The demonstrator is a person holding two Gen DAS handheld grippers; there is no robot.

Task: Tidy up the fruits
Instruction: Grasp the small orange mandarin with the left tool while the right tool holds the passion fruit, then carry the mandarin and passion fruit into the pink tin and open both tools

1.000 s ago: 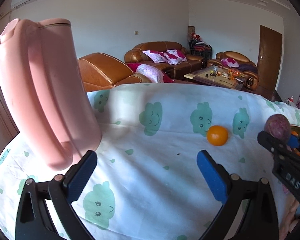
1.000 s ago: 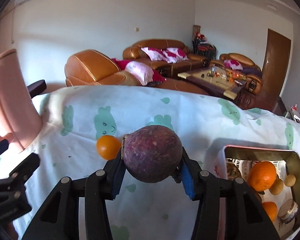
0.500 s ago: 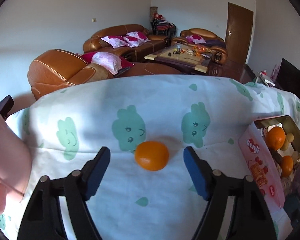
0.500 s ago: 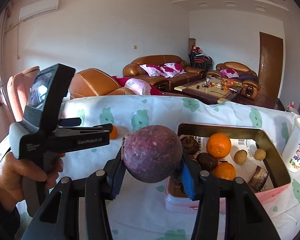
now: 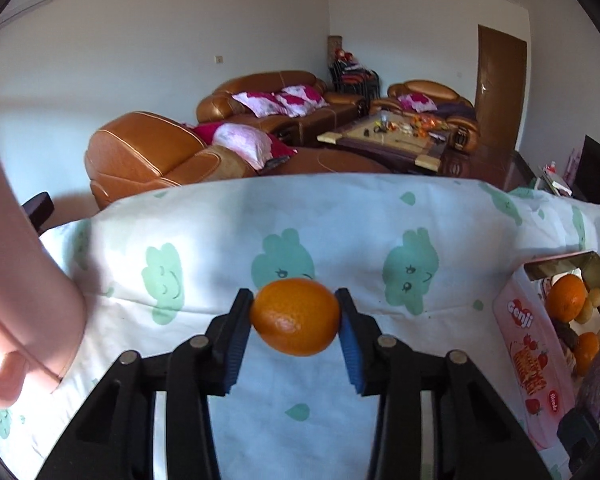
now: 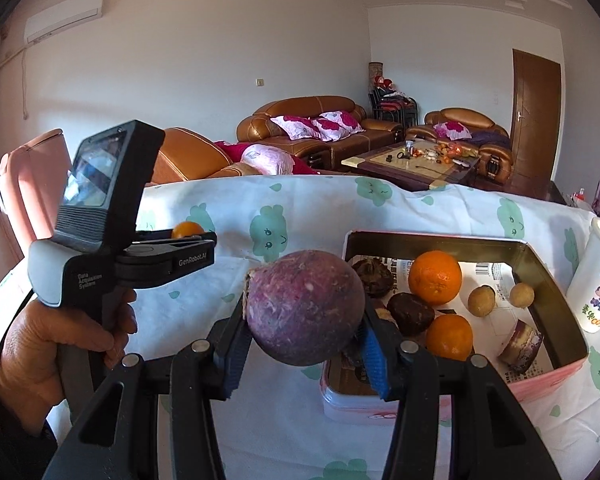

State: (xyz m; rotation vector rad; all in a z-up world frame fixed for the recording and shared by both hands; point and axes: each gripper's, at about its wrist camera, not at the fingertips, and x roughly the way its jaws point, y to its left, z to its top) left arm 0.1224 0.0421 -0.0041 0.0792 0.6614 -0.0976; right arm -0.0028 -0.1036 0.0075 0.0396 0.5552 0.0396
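Closing my left gripper [image 5: 296,320] on orange [image 5: 295,316], pads touching both sides; right gripper [image 6: 305,340] pinching purple fruit [image 6: 305,312] beside tin [image 6: 556,292], ready for dropping in.

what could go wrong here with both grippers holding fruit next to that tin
1. The left gripper is closing on the orange, pinching only its sides; the round fruit may squirt out and roll across the cloth.
2. The purple fruit bulges well beyond the right gripper pads, so it may slip.
3. The tin is already crowded; a dropped fruit may bounce out.
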